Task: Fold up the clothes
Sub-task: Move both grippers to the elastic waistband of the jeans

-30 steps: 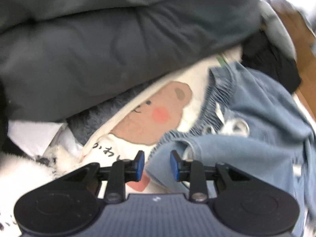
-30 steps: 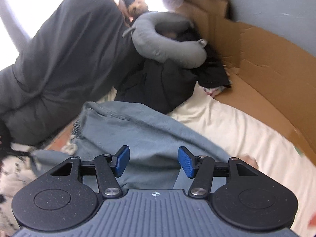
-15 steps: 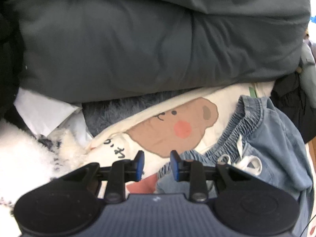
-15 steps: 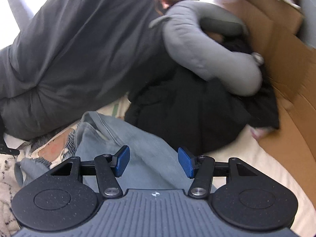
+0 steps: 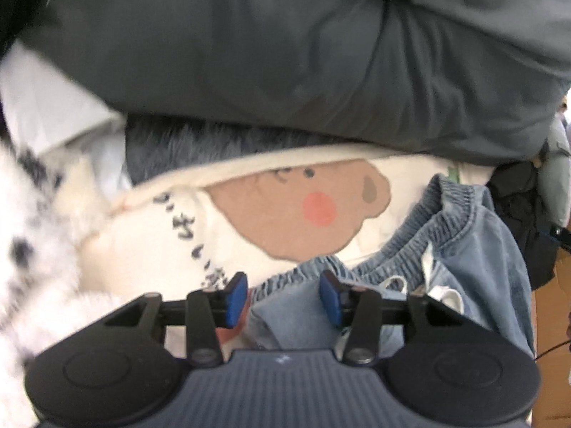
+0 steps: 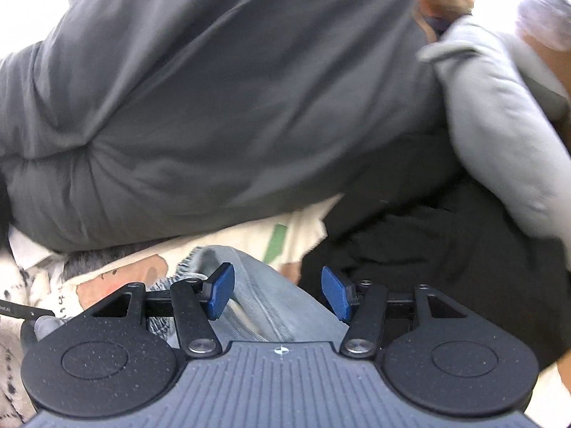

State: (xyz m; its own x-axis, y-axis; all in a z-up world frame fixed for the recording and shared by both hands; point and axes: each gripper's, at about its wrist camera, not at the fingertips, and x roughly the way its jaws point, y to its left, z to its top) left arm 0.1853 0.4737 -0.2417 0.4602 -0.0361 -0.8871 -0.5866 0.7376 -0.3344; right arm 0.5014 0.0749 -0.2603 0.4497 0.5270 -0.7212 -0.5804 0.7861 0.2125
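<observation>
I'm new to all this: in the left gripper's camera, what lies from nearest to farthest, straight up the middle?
left gripper → blue denim shorts → cream bear-print fabric → grey furry fabric → dark grey duvet

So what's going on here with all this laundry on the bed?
A person is working with two handheld grippers over a pile of clothes. The left gripper hovers at the elastic waistband of the light blue denim shorts, its jaws having just been opening, waistband between them but not pinched. The right gripper is open over the same shorts. They lie unfolded on a cream bear-print cloth.
</observation>
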